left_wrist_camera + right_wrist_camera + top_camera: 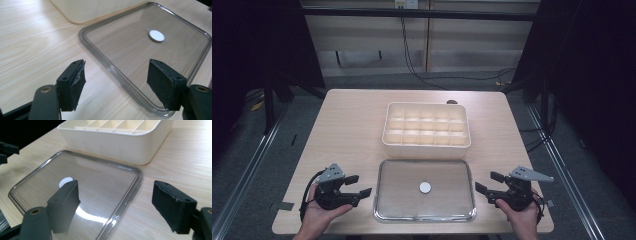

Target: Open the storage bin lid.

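Note:
A clear, shallow tray (424, 218) lies near the table's front edge with a small white disc (425, 187) at its middle. Behind it stands a cream box (427, 145) divided into several compartments. My left gripper (361, 184) is held just left of the tray, open and with nothing in it. My right gripper (486, 181) is held just right of the tray, open too. In the left gripper view the jaws (116, 67) frame the tray rim (105, 62), with the disc (156, 35) beyond. The right gripper's jaws (116, 188) straddle the tray's rim (136, 185); the disc (65, 180) peeks past the left pad.
The wooden table (347, 130) has bare surface to the left, right and behind the box. Dark curtains flank the table, and cables run on the floor behind (452, 77). A small dark object (452, 102) sits behind the box.

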Demonstrator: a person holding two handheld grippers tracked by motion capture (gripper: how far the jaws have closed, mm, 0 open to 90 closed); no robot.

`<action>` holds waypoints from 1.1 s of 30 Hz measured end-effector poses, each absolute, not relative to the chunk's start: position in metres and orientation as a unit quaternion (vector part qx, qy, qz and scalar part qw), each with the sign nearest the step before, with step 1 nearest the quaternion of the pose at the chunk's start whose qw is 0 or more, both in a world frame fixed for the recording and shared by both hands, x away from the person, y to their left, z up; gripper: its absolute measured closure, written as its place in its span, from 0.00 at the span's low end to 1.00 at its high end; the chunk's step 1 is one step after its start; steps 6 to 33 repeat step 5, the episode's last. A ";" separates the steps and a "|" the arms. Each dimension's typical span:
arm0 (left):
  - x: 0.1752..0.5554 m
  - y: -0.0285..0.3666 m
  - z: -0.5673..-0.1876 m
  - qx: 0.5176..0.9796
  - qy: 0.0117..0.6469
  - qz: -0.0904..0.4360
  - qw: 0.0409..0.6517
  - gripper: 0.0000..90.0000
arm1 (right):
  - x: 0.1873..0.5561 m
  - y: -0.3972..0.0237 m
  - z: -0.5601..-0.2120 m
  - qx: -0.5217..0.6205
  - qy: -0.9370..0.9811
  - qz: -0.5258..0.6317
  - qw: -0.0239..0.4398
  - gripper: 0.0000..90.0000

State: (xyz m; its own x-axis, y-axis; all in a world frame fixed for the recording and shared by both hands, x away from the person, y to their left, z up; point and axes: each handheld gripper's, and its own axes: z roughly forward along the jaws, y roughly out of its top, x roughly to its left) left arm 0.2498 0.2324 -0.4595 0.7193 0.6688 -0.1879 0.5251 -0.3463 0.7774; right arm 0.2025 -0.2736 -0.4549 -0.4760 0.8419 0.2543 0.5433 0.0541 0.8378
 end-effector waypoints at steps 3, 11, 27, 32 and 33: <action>0.247 0.240 -0.462 0.818 0.371 0.077 0.433 0.33 | 0.199 -0.281 -0.452 0.488 0.705 0.486 0.166 0.23; 0.250 0.242 -0.462 0.813 0.377 0.077 0.436 0.33 | 0.198 -0.284 -0.451 0.488 0.704 0.488 0.168 0.23; 0.250 0.242 -0.462 0.813 0.377 0.077 0.436 0.33 | 0.198 -0.284 -0.451 0.488 0.704 0.488 0.168 0.23; 0.250 0.242 -0.462 0.813 0.377 0.077 0.436 0.33 | 0.198 -0.284 -0.451 0.488 0.704 0.488 0.168 0.23; 0.250 0.242 -0.462 0.813 0.377 0.077 0.436 0.33 | 0.198 -0.284 -0.451 0.488 0.704 0.488 0.168 0.23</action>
